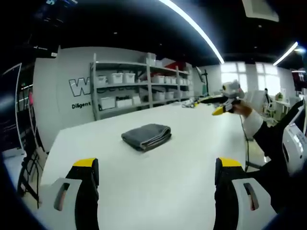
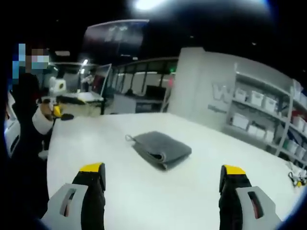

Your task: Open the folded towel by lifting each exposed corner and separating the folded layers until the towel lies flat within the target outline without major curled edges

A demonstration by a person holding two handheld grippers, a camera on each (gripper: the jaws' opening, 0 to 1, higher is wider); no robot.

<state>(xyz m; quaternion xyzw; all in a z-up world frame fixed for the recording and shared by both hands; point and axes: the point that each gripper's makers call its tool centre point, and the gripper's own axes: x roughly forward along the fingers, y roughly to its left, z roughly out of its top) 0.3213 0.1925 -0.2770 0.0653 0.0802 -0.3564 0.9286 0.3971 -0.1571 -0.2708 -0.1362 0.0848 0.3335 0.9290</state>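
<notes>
On the white surface (image 1: 182, 143), one folded grey towel (image 1: 147, 136), lying alone near the middle, well ahead of both grippers. Left gripper (image 1: 156, 165) with jaws spread wide, holding nothing, yellow-tipped. Right gripper (image 2: 163, 171) likewise spread and empty; also seen in the left gripper view, raised in a hand (image 1: 240, 108) beyond the far right edge. Behind, one metal shelving unit (image 1: 139, 86) stacked with white bins. On the grey wall (image 1: 62, 91), large "W" and below it "Diligent", both cut off.
</notes>
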